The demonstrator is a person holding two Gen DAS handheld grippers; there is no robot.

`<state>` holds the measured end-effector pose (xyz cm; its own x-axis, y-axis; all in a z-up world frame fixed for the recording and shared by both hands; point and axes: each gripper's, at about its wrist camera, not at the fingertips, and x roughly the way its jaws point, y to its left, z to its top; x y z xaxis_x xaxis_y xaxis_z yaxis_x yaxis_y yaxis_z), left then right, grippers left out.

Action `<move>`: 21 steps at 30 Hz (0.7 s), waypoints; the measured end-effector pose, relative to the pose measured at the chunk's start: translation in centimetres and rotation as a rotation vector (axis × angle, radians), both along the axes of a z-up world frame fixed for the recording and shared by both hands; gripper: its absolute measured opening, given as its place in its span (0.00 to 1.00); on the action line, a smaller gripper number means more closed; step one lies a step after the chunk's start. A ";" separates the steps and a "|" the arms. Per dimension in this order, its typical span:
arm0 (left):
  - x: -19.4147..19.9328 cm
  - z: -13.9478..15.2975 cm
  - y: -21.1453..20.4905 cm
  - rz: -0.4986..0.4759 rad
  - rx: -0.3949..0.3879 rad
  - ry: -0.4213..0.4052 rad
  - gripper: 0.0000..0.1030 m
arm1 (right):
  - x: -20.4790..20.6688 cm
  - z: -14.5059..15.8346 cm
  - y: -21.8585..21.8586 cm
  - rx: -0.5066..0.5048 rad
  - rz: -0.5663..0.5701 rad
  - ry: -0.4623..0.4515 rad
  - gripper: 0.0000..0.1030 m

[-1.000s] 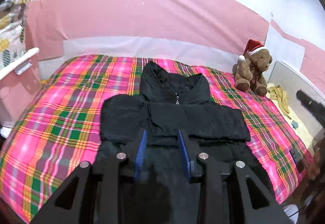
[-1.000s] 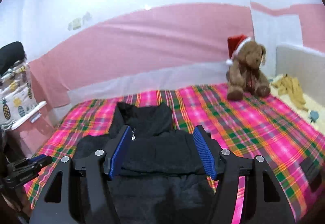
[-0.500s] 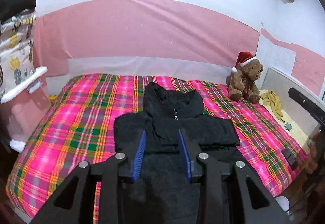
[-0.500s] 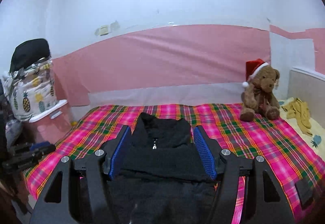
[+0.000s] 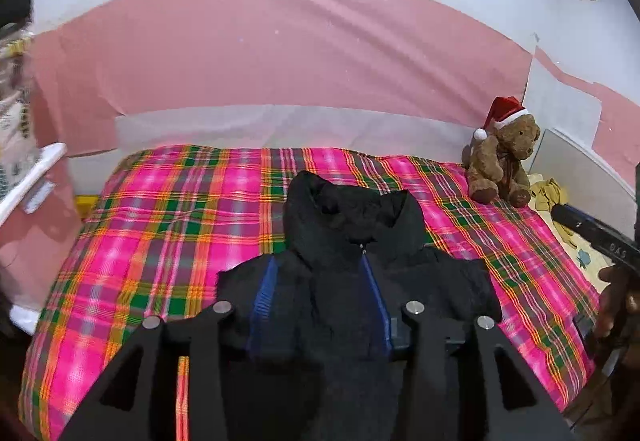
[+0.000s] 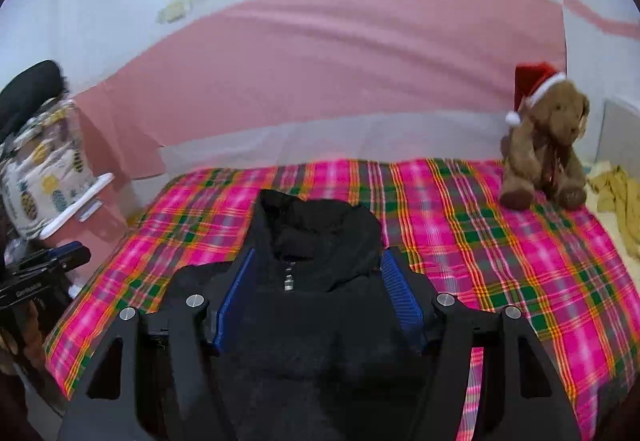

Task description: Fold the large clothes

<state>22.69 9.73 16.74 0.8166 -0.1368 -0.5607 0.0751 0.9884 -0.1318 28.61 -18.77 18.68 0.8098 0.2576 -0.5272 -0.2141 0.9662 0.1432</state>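
A black hooded jacket point(image 5: 440, 281) lies flat on the plaid bed point(image 5: 160, 241), zip up and hood towards the wall, with its sleeves folded across the chest. My left gripper point(image 5: 319, 261) hangs over the jacket's lower half. Its jaws are opening, and no cloth is pinched between the blue pads point(image 5: 262, 301). In the right wrist view the jacket point(image 6: 320, 225) fills the centre, and my right gripper point(image 6: 318, 255) stands open above it, holding nothing. Each gripper shows at the edge of the other's view, the right one point(image 5: 600, 237) held by a hand point(image 5: 616, 297).
A brown teddy bear point(image 5: 504, 161) in a red Santa hat sits at the bed's far right corner. Yellow cloth point(image 6: 616, 197) lies beside it by a white panel point(image 5: 576, 169). A pineapple-print bag point(image 6: 44, 173) stands off the bed's left side. Pink sheeting covers the wall.
Both grippers have drawn back and up from the jacket, so more of the bed shows. The left jaws stand wider than before. The jacket has not moved.
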 end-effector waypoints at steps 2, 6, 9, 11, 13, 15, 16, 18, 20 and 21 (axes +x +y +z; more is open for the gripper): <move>2.9 -0.7 -0.4 -0.002 0.004 0.012 0.45 | 3.3 -1.3 -0.6 0.002 0.009 0.050 0.63; 10.3 -3.1 -1.7 -0.028 0.005 0.067 0.48 | 10.1 -4.7 -1.7 -0.021 0.012 0.126 0.63; 15.3 -5.5 -2.5 -0.023 0.014 0.116 0.49 | 14.8 -7.4 -2.8 -0.017 0.026 0.199 0.63; 18.7 -7.6 -2.8 -0.011 0.025 0.155 0.49 | 17.7 -9.2 -3.3 -0.002 0.031 0.252 0.63; 21.9 -9.8 -2.9 0.015 0.032 0.187 0.49 | 20.6 -11.0 -3.4 -0.010 0.033 0.299 0.63; 24.5 -11.7 -2.9 0.033 0.021 0.217 0.49 | 23.2 -12.4 -3.2 -0.025 0.035 0.321 0.63; 25.7 -12.7 -3.0 0.045 0.022 0.234 0.49 | 24.6 -13.1 -2.9 -0.032 0.039 0.333 0.63; 27.9 -14.2 -3.0 0.061 0.033 0.253 0.49 | 27.0 -14.3 -2.4 -0.045 0.043 0.346 0.63; 29.6 -15.2 -3.0 0.071 0.036 0.260 0.49 | 29.2 -15.3 -2.0 -0.053 0.043 0.350 0.63; 30.5 -15.6 -3.0 0.076 0.034 0.258 0.49 | 29.9 -15.7 -1.9 -0.057 0.043 0.354 0.63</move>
